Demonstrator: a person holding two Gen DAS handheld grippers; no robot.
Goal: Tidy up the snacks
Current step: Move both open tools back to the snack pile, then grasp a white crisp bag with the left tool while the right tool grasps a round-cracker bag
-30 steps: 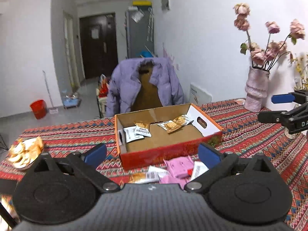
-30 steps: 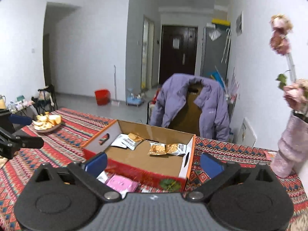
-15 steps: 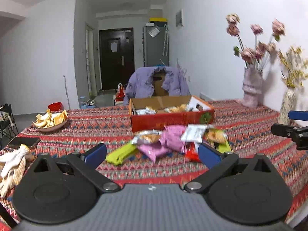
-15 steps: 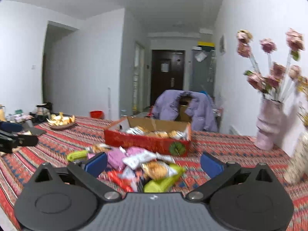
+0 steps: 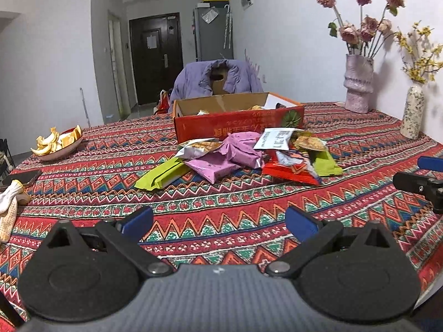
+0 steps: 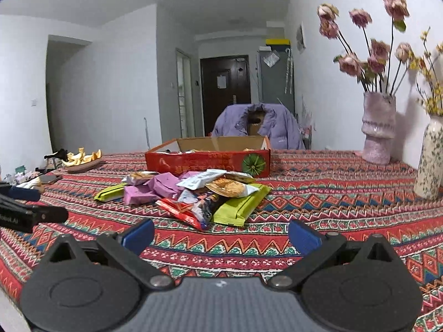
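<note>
A red cardboard box stands open on the patterned tablecloth with a few snack packets inside. In front of it lies a pile of loose snacks: purple packets, a green packet, another green packet, a red packet and white ones. My left gripper is open and empty, low over the cloth, well short of the pile. My right gripper is open and empty, also short of the pile.
A plate of orange peels sits far left. A pink vase with roses and a speckled vase stand at the right. A phone and white gloves lie left. A chair with a purple jacket is behind.
Both grippers have pulled back and down from above the box to the near side of the table. The snack pile now lies ahead of them. Both stay open.
</note>
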